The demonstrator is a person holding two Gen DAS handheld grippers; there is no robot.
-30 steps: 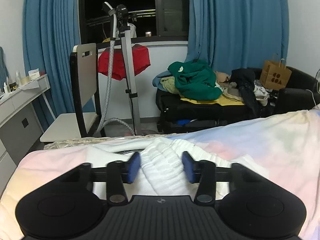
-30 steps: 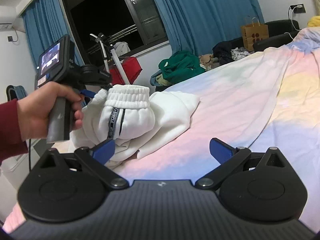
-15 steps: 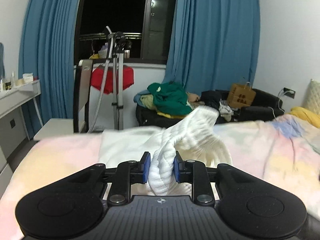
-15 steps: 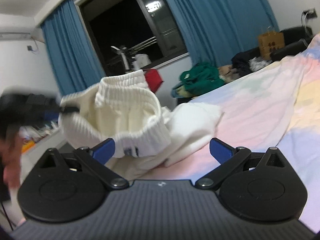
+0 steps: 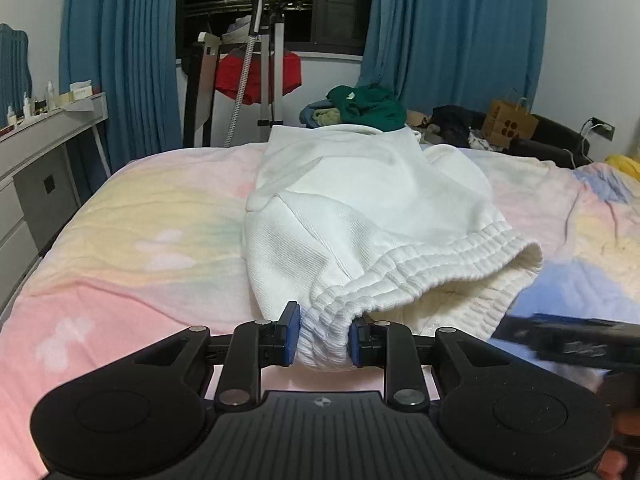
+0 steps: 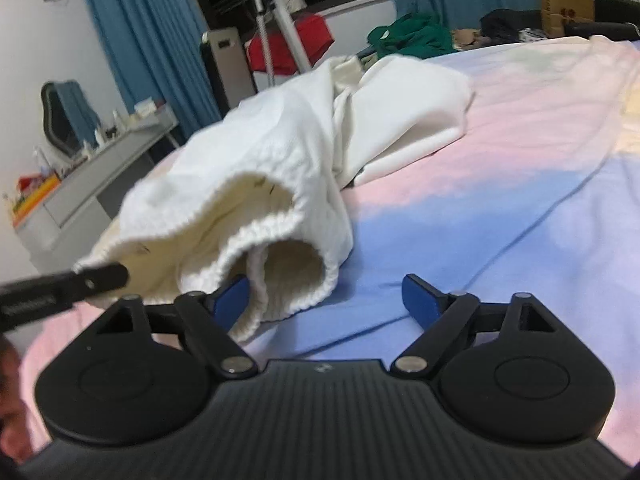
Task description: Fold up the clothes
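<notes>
A pair of white sweatpants (image 5: 360, 208) lies on the pastel bedsheet (image 5: 132, 240), legs stretched toward the window. My left gripper (image 5: 323, 338) is shut on the ribbed elastic waistband (image 5: 420, 276) at its left corner. In the right wrist view the waistband (image 6: 280, 240) gapes open toward me. My right gripper (image 6: 326, 298) is open, its left finger just inside the waistband's right end, its right finger over bare sheet. The left gripper's finger (image 6: 96, 278) shows at the far left.
A grey desk (image 5: 36, 148) with small bottles stands left of the bed. Beyond the bed's far edge are a garment steamer stand (image 5: 268, 64), a chair with a red cloth, a pile of clothes (image 5: 368, 108) and a paper bag (image 5: 508, 124).
My left gripper closed on the waistband, then pulled it toward me, laying the pants out lengthwise. My right gripper dropped to the waistband's other end, still open.
</notes>
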